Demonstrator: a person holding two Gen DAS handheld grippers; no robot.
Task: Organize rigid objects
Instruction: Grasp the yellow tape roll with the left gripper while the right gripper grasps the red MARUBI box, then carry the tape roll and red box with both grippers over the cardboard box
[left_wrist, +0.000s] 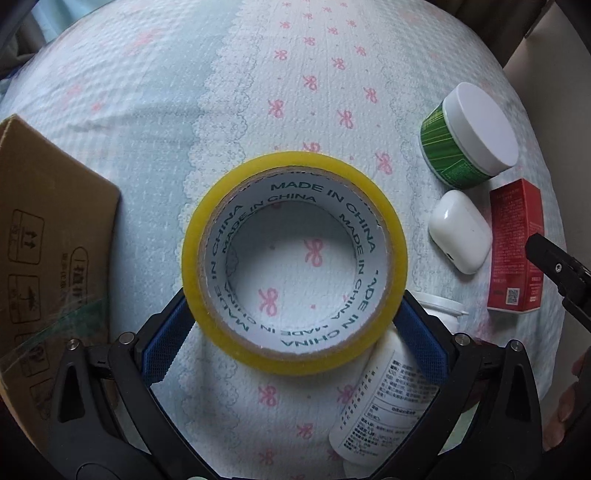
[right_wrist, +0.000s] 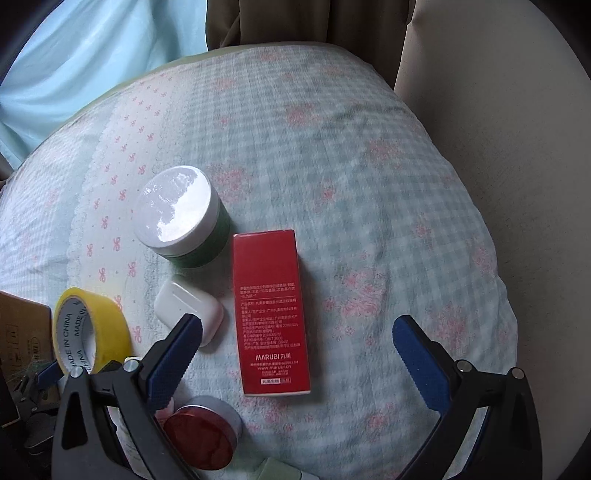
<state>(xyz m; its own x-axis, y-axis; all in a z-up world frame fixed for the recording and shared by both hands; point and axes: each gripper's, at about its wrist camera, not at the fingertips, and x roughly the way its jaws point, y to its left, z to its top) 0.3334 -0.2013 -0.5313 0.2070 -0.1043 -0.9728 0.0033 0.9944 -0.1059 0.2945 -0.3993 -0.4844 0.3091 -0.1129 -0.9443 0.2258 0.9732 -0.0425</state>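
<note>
**Tape roll held by a shallow pinch over soft bedding**

The yellow tape roll (left_wrist: 294, 263) sits clamped between the blue pads (left_wrist: 168, 341) of the left gripper (left_wrist: 295, 321), lifted above the quilt (left_wrist: 295, 74) near its middle, with the cardboard box (left_wrist: 48, 236) at the left edge. The pads catch only the roll's lower curve, so it could pivot or slip out if swung quickly, probably dropping onto the white bottle (left_wrist: 384, 402) beneath. The left gripper points forward and downward. The right gripper (right_wrist: 295, 350) hangs wide open, holding nothing, over the red carton (right_wrist: 271, 314); closing carelessly could nudge the white earbud case (right_wrist: 188, 308) beside its left finger.
</note>
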